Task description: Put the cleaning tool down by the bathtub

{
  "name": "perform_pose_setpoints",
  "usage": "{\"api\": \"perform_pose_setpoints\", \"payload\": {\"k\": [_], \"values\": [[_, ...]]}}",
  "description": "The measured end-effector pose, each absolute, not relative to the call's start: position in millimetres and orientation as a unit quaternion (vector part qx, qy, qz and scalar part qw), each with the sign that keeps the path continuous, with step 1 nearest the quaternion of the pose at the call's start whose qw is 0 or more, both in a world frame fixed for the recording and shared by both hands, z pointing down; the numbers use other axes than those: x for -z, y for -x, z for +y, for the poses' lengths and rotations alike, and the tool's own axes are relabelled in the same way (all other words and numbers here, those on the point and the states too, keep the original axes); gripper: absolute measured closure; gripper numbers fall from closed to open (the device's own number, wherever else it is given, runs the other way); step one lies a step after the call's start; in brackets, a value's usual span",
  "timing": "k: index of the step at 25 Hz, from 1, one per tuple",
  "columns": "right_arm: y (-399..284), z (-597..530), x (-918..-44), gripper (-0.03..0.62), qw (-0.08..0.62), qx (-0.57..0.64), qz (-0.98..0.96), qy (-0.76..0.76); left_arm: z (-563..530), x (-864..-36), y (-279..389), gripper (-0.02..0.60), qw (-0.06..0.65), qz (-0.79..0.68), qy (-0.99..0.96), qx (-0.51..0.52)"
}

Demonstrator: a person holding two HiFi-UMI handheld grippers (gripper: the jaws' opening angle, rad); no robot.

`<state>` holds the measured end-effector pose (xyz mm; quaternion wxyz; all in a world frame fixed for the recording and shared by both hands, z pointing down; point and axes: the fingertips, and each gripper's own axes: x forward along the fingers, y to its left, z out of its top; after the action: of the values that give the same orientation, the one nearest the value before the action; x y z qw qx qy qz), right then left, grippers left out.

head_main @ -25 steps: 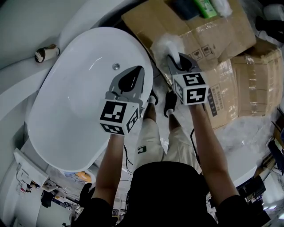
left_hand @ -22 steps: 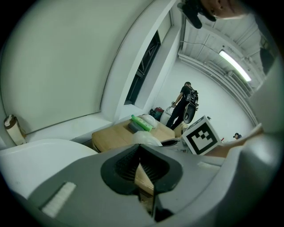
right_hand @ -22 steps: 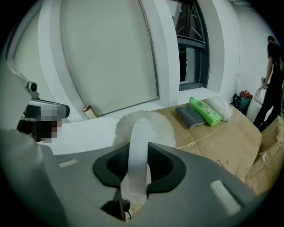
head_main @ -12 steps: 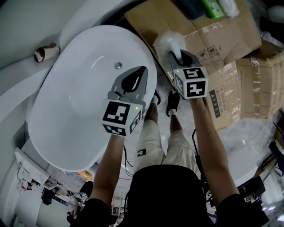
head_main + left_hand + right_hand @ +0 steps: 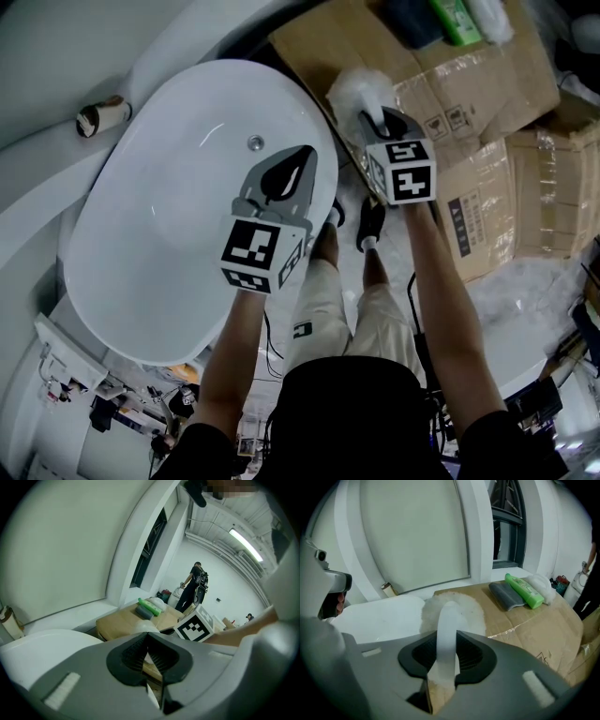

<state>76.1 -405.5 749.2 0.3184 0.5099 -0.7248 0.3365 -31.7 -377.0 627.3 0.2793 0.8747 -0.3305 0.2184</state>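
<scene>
Cleaning tool [image 5: 361, 91], a fluffy white duster head on a flat white handle, is clamped by the handle in the right gripper [image 5: 375, 122]. The right gripper view shows both dark pads pressed on the handle [image 5: 446, 634], with the fluffy head poking out past the tips. The head sits over the edge of the flattened cardboard [image 5: 469, 84], just beside the rim of the white bathtub [image 5: 169, 216]; cannot tell if it touches the cardboard. The left gripper [image 5: 298, 155] hangs over the tub's near rim, its 2 jaws together at the tips with nothing between them. The tub's drain [image 5: 255, 142] shows near the far end. A green bottle [image 5: 524, 590] and a grey folded item [image 5: 506, 596] lie side by side further back on the cardboard. A paper roll [image 5: 101, 114] stands on the ledge behind the tub. 1 person in dark clothes [image 5: 192, 587] stands far off in the room.
</scene>
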Motion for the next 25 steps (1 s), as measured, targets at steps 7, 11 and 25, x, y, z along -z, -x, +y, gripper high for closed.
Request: {"api": "perform_pose_setpoints", "payload": {"k": [7, 11, 25], "values": [[-77, -411, -756, 0.497, 0.325, -0.333, -0.726, -0.506, -379, -630, 30, 0.584, 0.282, -0.332, -0.873, -0.219], [-77, -411, -759, 0.497, 0.324, -0.335, -0.728, -0.503, -376, -631, 28, 0.584, 0.283, -0.331, -0.873, -0.22], [-81, -414, -768, 0.497, 0.33, -0.331, -0.727, -0.503, -372, -639, 26, 0.584, 0.286, -0.327, -0.872, -0.226]]}}
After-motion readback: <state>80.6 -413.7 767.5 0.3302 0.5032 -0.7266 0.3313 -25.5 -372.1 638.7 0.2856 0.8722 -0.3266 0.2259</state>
